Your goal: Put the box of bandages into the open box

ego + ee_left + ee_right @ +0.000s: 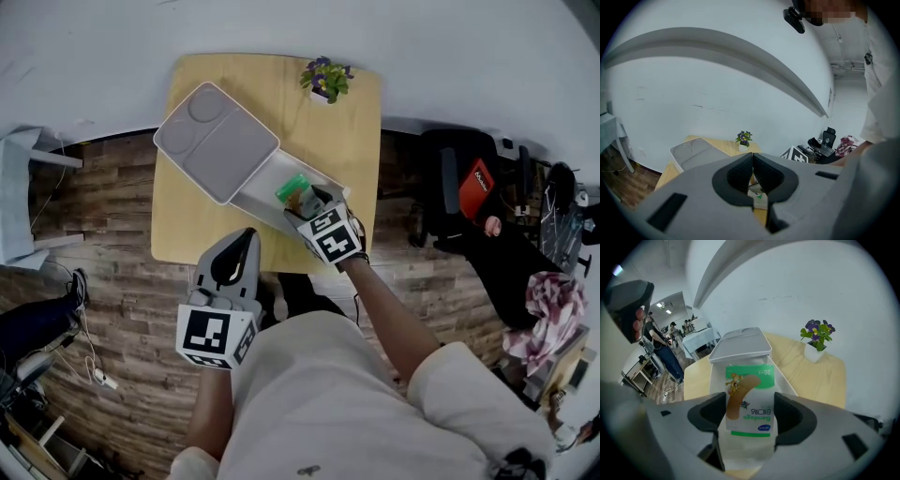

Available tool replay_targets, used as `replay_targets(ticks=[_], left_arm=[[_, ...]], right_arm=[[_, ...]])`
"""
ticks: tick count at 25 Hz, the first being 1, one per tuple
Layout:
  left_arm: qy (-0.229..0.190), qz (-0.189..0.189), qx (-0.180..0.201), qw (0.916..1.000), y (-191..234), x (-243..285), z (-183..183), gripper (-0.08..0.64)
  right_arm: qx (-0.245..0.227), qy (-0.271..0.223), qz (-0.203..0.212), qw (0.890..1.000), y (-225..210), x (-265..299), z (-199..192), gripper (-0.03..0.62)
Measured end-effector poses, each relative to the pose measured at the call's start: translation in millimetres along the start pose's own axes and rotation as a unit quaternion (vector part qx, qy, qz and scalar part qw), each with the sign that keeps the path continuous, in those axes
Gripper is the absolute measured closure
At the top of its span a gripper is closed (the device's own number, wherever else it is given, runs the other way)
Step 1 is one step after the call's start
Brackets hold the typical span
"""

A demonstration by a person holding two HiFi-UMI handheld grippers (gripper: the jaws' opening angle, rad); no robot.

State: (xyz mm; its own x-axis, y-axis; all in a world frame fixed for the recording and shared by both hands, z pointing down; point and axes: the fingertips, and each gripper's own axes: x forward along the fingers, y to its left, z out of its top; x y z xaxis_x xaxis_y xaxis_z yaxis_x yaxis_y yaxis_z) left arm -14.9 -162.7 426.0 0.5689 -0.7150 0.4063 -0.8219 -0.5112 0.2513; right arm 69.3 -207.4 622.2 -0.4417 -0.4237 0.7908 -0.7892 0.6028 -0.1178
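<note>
The bandage box [296, 194] is white and green with a plaster pictured on it. My right gripper [311, 202] is shut on it and holds it over the inside of the open white box [255, 195], whose grey lid [216, 141] lies folded back to the left. In the right gripper view the bandage box [750, 399] stands between both pads of the right gripper [750, 412], above the open box [715, 376]. My left gripper [247, 236] hangs shut and empty near the table's front edge; its tips meet in the left gripper [752, 163] view.
A small potted plant [326, 80] stands at the far edge of the wooden table [187, 225]. A black chair with clutter [459, 183] is to the right, white furniture [23, 178] to the left. Another person's leg [37, 319] shows at the lower left.
</note>
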Motion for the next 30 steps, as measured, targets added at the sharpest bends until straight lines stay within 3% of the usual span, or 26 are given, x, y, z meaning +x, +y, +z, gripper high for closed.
replay_targets(ticks=[14,26,28,30], left_arm=[[-0.005,0.042,-0.015,0.9990,8.9,-6.0,-4.5,0.555],[-0.008,0.062,-0.020,0.9978,10.8,-12.5,-6.5,0.555],[-0.010,0.063,-0.020,0.9978,11.5,-13.1,-5.6,0.555],[-0.011,0.064,-0.021,0.9977,12.6,-14.3,-5.1,0.555]], right_arm=[[-0.045,0.092,0.016,0.995,-1.7,24.3,-16.2,0.267],[-0.057,0.105,0.018,0.993,-2.2,28.1,-19.7,0.267],[-0.061,0.106,0.013,0.992,-3.7,28.7,-19.2,0.278],[-0.066,0.108,0.006,0.992,-5.0,28.4,-19.5,0.338]])
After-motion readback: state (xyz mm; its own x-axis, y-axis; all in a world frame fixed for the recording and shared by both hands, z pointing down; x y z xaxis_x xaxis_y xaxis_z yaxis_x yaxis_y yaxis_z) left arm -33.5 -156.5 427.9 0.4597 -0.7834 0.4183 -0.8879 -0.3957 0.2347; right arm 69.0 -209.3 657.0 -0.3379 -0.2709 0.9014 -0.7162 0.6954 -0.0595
